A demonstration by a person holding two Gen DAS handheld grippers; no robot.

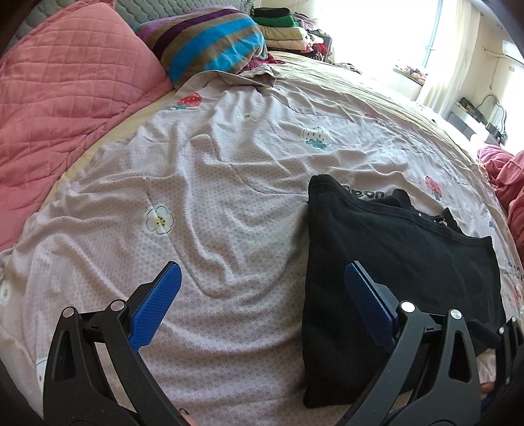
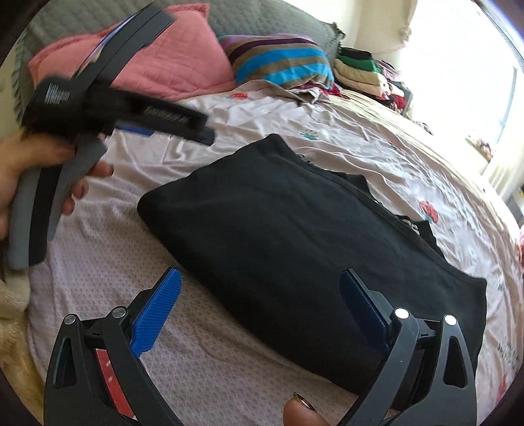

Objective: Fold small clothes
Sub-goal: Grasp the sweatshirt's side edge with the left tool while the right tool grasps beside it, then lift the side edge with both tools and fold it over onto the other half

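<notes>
A wide bed covered by a pale lilac sheet printed with strawberries and flowers [image 1: 229, 203] fills the space ahead of the claw. Far left lies a pink quilted pillow [image 1: 65, 85], beside it a striped pillow [image 1: 209, 46]. Beyond, stacked folded garments [image 1: 281, 29]; far right, a bright curtained window [image 1: 409, 36] floods daylight.

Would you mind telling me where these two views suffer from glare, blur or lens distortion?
Left wrist view: the window is blown out to white, the bed sheet bulges with fisheye curvature, and the corners vignette dark. Right wrist view: the window is likewise overexposed, the left tool is smeared by motion blur, while the black garment stays sharp but shows little fold detail.
</notes>
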